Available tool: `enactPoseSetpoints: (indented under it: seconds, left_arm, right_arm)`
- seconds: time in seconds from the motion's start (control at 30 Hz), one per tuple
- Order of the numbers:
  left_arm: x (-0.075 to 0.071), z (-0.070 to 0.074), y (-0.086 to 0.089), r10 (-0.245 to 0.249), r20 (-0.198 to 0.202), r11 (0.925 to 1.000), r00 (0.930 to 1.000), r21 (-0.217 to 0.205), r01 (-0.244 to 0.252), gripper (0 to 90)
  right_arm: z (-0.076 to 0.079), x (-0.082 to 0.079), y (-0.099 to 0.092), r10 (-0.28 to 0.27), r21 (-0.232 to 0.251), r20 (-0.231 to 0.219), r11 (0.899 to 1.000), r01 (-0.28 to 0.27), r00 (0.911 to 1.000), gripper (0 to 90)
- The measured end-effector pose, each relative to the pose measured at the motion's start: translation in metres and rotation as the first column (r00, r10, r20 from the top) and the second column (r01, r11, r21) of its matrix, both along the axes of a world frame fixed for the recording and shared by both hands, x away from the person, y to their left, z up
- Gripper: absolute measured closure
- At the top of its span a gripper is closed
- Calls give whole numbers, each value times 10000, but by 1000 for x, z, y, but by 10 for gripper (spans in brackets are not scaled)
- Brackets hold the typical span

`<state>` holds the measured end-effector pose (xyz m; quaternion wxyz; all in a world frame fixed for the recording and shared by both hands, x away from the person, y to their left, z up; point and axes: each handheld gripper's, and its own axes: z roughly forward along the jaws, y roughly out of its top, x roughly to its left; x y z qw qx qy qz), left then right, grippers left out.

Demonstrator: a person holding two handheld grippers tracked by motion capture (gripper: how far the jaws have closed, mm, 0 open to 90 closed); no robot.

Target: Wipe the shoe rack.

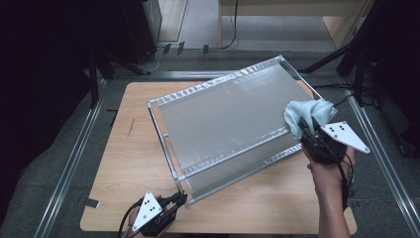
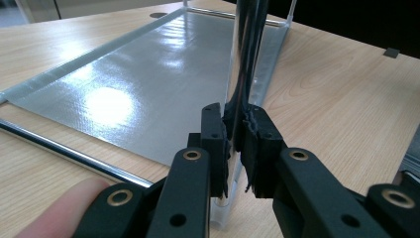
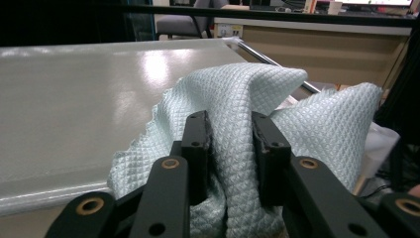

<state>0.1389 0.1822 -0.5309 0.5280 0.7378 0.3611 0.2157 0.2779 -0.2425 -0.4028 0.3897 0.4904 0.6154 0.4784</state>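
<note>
Jaws, left: closed tight on the upright metal post [image 2: 236, 99] at the near corner of the rack [image 1: 163, 134], one pad on each side of it
Jaws, right: clamped on a bunched fold of the pale blue cloth [image 3: 233, 163], which fills the gap between the two pads
Left gripper [image 1: 174, 199]: low at the near edge of the table [image 1: 124, 163], pointing toward the rack's front corner, with the grey three-cornered plate on top
Right gripper [image 1: 303, 123]: at the rack's right side, tilted over the edge of the upper shelf [image 1: 223, 116], a forearm behind it
Cloth: quilted weave, bulging above and beyond the right jaws, draped to both sides of them; in the high view [image 1: 306, 115] it lies against the right end of the upper shelf
Upper shelf: shiny grey sheet, stretching away to the left of the right jaws [image 3: 74, 114]
Lower shelf [image 2: 129, 94]: glossy grey sheet ahead and to the left of the left jaws, lying low near the tabletop, a metal rail [image 2: 64, 151] along its near edge
Post: rises straight up from between the left jaws, its foot on the wood just below them
Fingertip [image 2: 64, 213]: beside the left jaws at their lower left
Table: light wood, under the whole rack
</note>
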Motion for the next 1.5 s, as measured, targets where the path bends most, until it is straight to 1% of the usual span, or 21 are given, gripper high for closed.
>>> enactPoseSetpoints:
  seconds: [0.17,0.33,0.47,0.53,0.6,0.77,0.83,0.87,0.93,1.03,1.07,1.13,1.17,1.2,1.23,1.27,1.3,1.33,1.37,1.43,1.5]
  left_arm:
    - [1,0,0,-6,-137,9999,9999,-109,4,814]
    - [-2,0,-5,317,101,9994,9994,149,-319,816]
    - [-4,0,-13,231,204,9995,9995,198,-235,818]
    - [-5,0,-17,130,167,9998,9998,174,-133,818]
    - [-5,0,-20,42,98,9999,9999,93,-43,818]
    - [-8,0,-31,-200,83,9998,9998,47,200,817]
    - [-10,0,-37,-246,132,9997,9996,58,246,817]
    - [-11,-1,-38,-253,140,9997,9996,41,252,817]
    - [-11,-1,-42,-322,157,9995,9994,-23,322,817]
    - [-13,-2,-47,-523,295,9986,9982,82,521,819]
    - [-13,-2,-48,-555,327,9984,9979,105,552,820]
    - [-13,-2,-48,-612,316,9981,9976,109,609,820]
    - [-13,-2,-48,-641,285,9979,9975,98,638,820]
    - [-13,-2,-48,-641,285,9979,9975,98,638,820]
    - [-13,-2,-47,-648,270,9979,9975,75,646,820]
    - [-13,-2,-47,-621,268,9981,9977,51,620,819]
    - [-12,-2,-46,-600,276,9982,9978,74,598,819]
    - [-12,-2,-45,-582,254,9983,9980,57,581,819]
    - [-12,-2,-45,-525,250,9986,9983,48,524,818]
    - [-10,-2,-45,-476,250,9989,9986,29,475,818]
    - [-9,-2,-47,-477,249,9989,9986,-18,478,818]
  right_arm:
    - [-1,-3,8,-344,95,31,9994,344,9994,778]
    - [-3,-10,35,109,-132,150,9999,-107,9998,789]
    - [-4,-19,66,1045,-215,146,9943,-1042,9944,790]
    - [-5,-31,100,1948,-361,192,9803,-1940,9807,791]
    - [-5,-34,108,2219,-368,196,9746,-2211,9749,791]
    - [-7,-60,157,3637,-667,303,9301,-3612,9310,793]
    - [-7,-70,170,4184,-401,202,9078,-4175,9080,791]
    - [-6,-78,179,4710,-260,73,8819,-4707,8821,790]
    - [-5,-89,190,5192,-451,33,8538,-5186,8546,789]
    - [-4,-91,191,5444,-729,20,8367,-5428,8388,788]
    - [-3,-87,188,5683,-756,-8,8204,-5667,8228,788]
    - [-2,-77,178,5621,-571,-102,8254,-5617,8270,786]
    - [-3,-65,163,5209,-482,57,8528,-5200,8536,777]
    - [-3,-65,163,5209,-482,57,8528,-5200,8536,777]
    - [-4,-59,157,5074,-325,78,8614,-5069,8617,780]
    - [-8,-42,138,3583,-883,-247,9291,-3591,9333,781]
    - [-13,-32,125,3058,-731,-445,9484,-3084,9511,781]
    - [-13,-32,125,3058,-731,-445,9484,-3084,9511,781]
    - [-27,-11,89,2177,-81,-1044,9755,-2197,9704,783]
    - [-30,-6,78,1863,-75,-1246,9820,-1886,9746,783]
    - [-41,3,39,989,-147,-1737,9946,-1030,9798,780]
